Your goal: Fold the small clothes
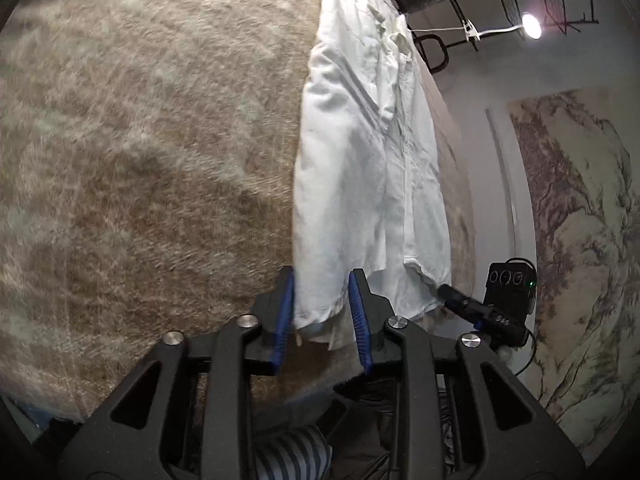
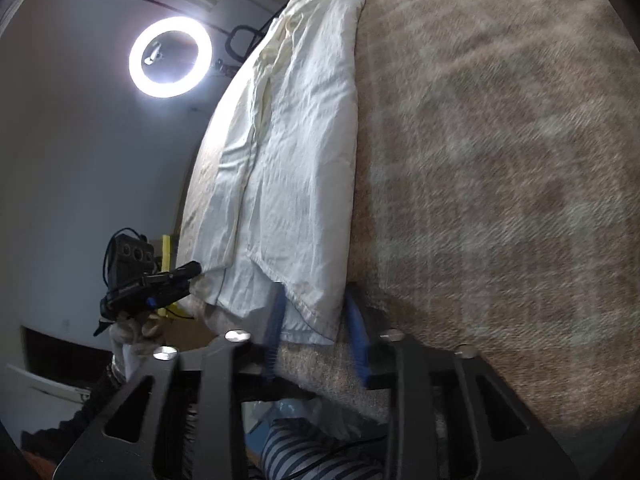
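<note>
With the white shirt (image 1: pixel 360 152) lying lengthwise on the beige blanket (image 1: pixel 140 140), half-folded: left gripper (image 1: pixel 322 316) and right gripper (image 2: pixel 314 316) each nearly closed around a near hem corner, pad contact unclear. Best to pinch every layer, lift both corners together, carry evenly toward the collar.

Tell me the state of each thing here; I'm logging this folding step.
White shirt: folded lengthwise into a long strip, flat on the blanket, hem at the near edge.
Left tongs: hem corner between the pads, grip unclear.
Right tongs: other hem corner between the pads, grip unclear.
Ring light: on.
Beige blanket: spread flat.
</note>
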{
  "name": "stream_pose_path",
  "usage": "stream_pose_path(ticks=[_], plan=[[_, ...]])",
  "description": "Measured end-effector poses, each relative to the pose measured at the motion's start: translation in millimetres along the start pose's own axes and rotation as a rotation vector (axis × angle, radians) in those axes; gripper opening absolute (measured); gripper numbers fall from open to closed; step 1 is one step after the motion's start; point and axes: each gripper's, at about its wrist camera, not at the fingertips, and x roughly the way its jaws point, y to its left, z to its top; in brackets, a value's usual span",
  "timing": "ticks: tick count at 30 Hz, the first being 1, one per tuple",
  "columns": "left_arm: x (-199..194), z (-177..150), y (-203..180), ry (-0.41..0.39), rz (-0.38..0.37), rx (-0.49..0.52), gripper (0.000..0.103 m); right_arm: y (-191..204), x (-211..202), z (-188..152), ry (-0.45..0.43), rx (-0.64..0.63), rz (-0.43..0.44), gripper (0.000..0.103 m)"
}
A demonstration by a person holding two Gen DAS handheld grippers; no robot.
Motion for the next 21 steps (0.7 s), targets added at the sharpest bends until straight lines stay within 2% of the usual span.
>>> stream_pose_path(ticks=[1, 3, 12, 21], plan=[[0.1, -0.3, -1.8, 0.008, 0.003, 0.004, 0.011, 1.5, 3.6, 0.3, 0.013, -0.003, -0.007, 0.008], [-0.7, -1.5, -9.3, -0.001, 0.007, 0.027, 0.006, 8.9, 6.1, 2.2, 0.015, -0.019, -0.022, 0.006], [-11.9, 17.9, -56.0, -0.054, -0.038, 0.113, 0.005, 48.9, -10.2, 29.3, -0.079, -0.077, 0.003, 0.004], [-9.4, 70.2, -102.7, -0.127, -0.042, 0.141, 0.005, 61.0, -22.2, 88.9, -0.209, -0.026, -0.002, 0.003]])
